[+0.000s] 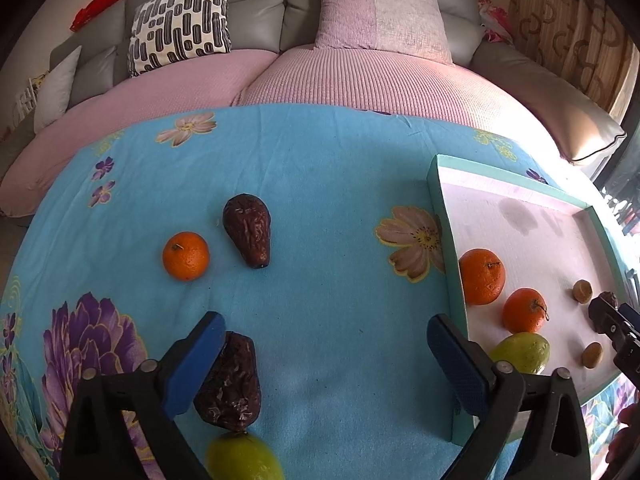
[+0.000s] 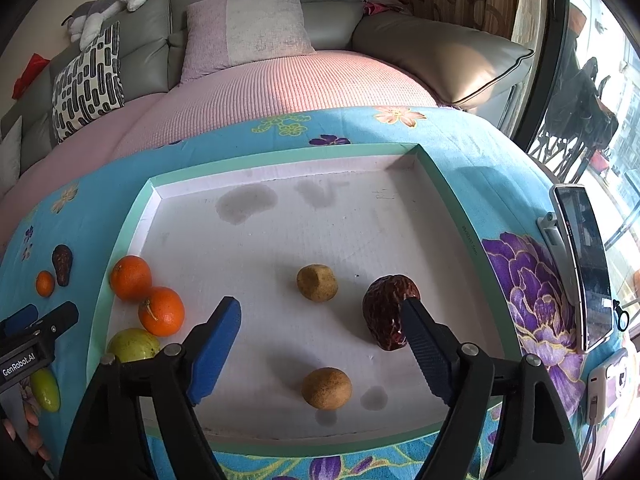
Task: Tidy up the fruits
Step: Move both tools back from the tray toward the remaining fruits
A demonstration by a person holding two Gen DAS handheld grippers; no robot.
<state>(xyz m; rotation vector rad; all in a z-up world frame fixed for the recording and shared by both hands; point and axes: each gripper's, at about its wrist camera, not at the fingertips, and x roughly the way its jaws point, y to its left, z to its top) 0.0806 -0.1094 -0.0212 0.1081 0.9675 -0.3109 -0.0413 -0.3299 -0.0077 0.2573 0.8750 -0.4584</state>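
Note:
A green-rimmed white tray [image 2: 280, 216] lies on the blue flowered cloth. In it sit two oranges [image 2: 131, 277] [image 2: 161, 311], a green fruit [image 2: 133, 344], two small tan fruits [image 2: 317, 282] [image 2: 326, 388] and a wrinkled dark brown fruit [image 2: 386, 312]. My right gripper [image 2: 320, 320] hangs open over the tray, its right finger touching that brown fruit. On the cloth left of the tray lie a small orange [image 1: 185, 255], a dark wrinkled fruit [image 1: 248, 236], another dark one [image 1: 232, 388] and a green fruit [image 1: 242, 458]. My left gripper [image 1: 326, 336] is open above the cloth, its left finger beside the nearer dark fruit.
A grey sofa with a pink cover [image 1: 320, 80], a patterned cushion [image 1: 182, 20] and a pink cushion [image 1: 380, 12] stands behind the table. A phone on a stand [image 2: 584, 264] is at the table's right edge, near a window [image 2: 592, 80].

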